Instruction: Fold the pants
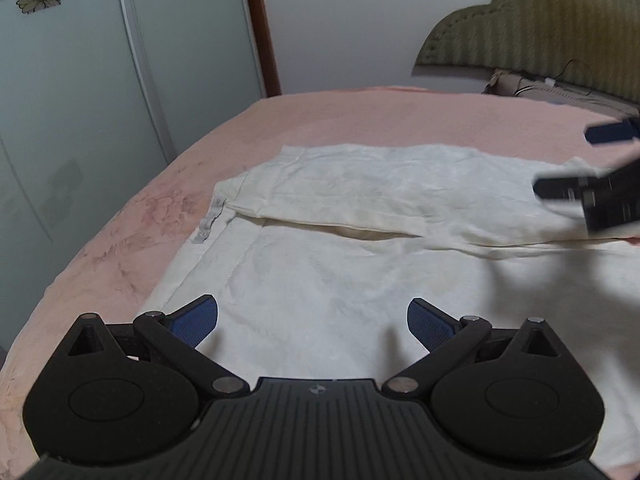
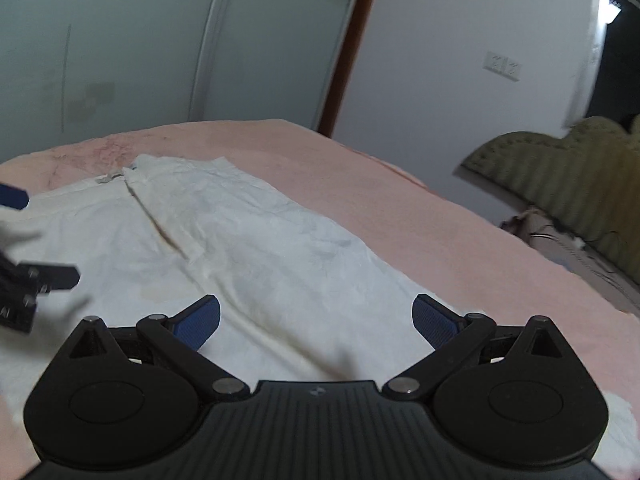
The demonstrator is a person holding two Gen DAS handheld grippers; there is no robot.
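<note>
White pants (image 1: 360, 248) lie flat on a pink bed (image 1: 340, 120), one leg folded over the other, with a small label at the left edge. My left gripper (image 1: 313, 322) is open and empty, just above the near part of the pants. My right gripper (image 2: 316, 322) is open and empty, over the pants (image 2: 248, 248) near their right edge. The right gripper shows blurred at the right of the left wrist view (image 1: 576, 164). The left gripper shows blurred at the left edge of the right wrist view (image 2: 36, 240).
The bed's pink sheet (image 2: 460, 240) extends beyond the pants. A green padded headboard (image 1: 532, 28) stands at the right, with cables and a bundle below it. Wardrobe sliding doors (image 1: 100, 100) with flower prints stand past the bed's left edge.
</note>
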